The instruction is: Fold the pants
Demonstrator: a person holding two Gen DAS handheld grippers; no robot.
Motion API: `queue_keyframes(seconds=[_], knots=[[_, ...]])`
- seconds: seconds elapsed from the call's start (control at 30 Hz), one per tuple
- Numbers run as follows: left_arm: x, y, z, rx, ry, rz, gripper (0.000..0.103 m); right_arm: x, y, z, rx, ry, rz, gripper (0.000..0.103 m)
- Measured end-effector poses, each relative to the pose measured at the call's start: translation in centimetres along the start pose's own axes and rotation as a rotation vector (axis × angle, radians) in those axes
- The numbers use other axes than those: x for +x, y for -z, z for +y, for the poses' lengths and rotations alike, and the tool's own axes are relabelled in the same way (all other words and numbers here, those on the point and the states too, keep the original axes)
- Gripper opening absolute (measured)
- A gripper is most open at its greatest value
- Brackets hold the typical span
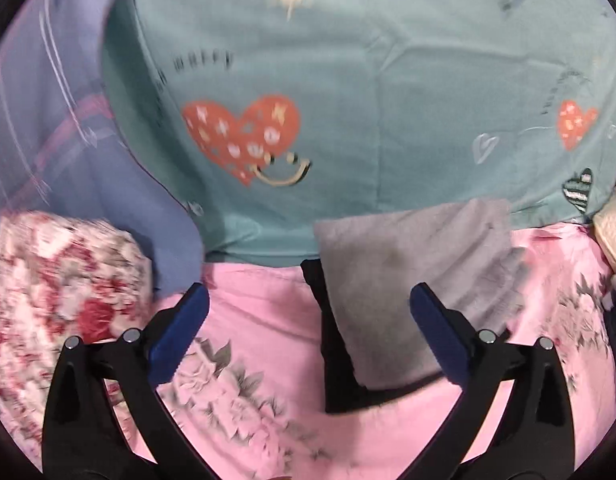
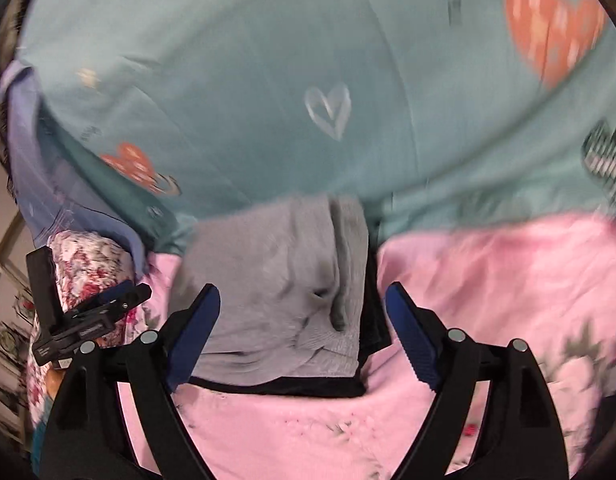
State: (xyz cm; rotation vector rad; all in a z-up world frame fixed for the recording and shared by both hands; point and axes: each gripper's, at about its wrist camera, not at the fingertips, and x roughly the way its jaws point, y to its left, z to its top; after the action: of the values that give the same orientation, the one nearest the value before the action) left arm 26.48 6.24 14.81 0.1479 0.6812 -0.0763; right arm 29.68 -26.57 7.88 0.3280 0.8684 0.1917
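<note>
Grey pants (image 2: 280,296) look already folded into a compact stack atop a black garment (image 2: 308,388), on the pink floral sheet (image 2: 488,280). Left gripper (image 1: 308,336) and right gripper (image 2: 304,332) both spread wide, holding nothing. Likely only tidying left.

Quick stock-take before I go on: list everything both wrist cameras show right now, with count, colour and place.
grey pants: one, grey, folded, lying on the black garment ahead of the right gripper.
black garment: one, black, under the grey pants, edges showing.
pink floral sheet: one, pink with grey flowers, nearest the cameras.
teal sheet: one, teal with heart prints, beyond the pink one.
blue cloth: one, lavender-blue, far left.
red floral cloth: one, red and white, near left.
left gripper: one, black with blue pads, open, holding nothing.
right gripper: one, same colours, open, just short of the pants.
</note>
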Motion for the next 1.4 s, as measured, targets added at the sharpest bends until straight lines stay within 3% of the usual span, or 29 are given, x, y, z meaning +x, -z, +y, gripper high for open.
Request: queue_keyframes(seconds=[0.07,0.23,0.4,0.5,0.6,0.67,0.77,0.87,1.1,1.33,1.4], knots=[[-4.6,1.4,-1.5,0.004,0.009,-0.037,0.101,-4.8,-0.1,2.4,-0.058,0.018,-0.065,0.100],[-10.4,7.9,-7.1,0.040,0.022,-0.109,0.101,-12.7,5.3,3.8,-0.147,0.036,-0.172,0.102],[-12.4,16.5,-13.2,0.133,-0.039,-0.172,0.101,-14.0,16.2,3.9,-0.199,0.121,-0.241,0.102],[-12.0,19.4,-14.8,0.106,0.025,-0.137,0.101,-13.1,21.4,2.3,-0.171,0.163,-0.232,0.102],[-11.0,20.7,-15.2,0.093,0.027,-0.137,0.101,-12.0,24.8,0.6,-0.106,0.179,-0.176,0.102],[-10.4,21.4,-15.7,0.117,-0.003,-0.130,0.101,-10.7,25.9,-0.1,-0.056,0.174,-0.136,0.102],[-9.9,21.9,-15.7,0.117,0.010,-0.124,0.101,-9.5,27.1,-0.4,-0.050,0.172,-0.086,0.102],[-9.5,22.1,-15.5,0.114,0.012,-0.115,0.101,-9.1,28.4,0.1,-0.095,0.214,-0.116,0.102],[-9.0,22.6,-15.4,0.104,0.025,-0.098,0.101,-7.9,30.1,1.9,-0.207,0.212,-0.097,0.102],[-8.9,22.8,-14.8,0.062,-0.009,-0.099,0.101,-7.5,30.6,2.0,-0.217,0.217,-0.071,0.102],[-8.7,22.9,-14.4,0.038,0.023,-0.088,0.101,-7.5,30.6,2.0,-0.215,0.218,-0.074,0.102]])
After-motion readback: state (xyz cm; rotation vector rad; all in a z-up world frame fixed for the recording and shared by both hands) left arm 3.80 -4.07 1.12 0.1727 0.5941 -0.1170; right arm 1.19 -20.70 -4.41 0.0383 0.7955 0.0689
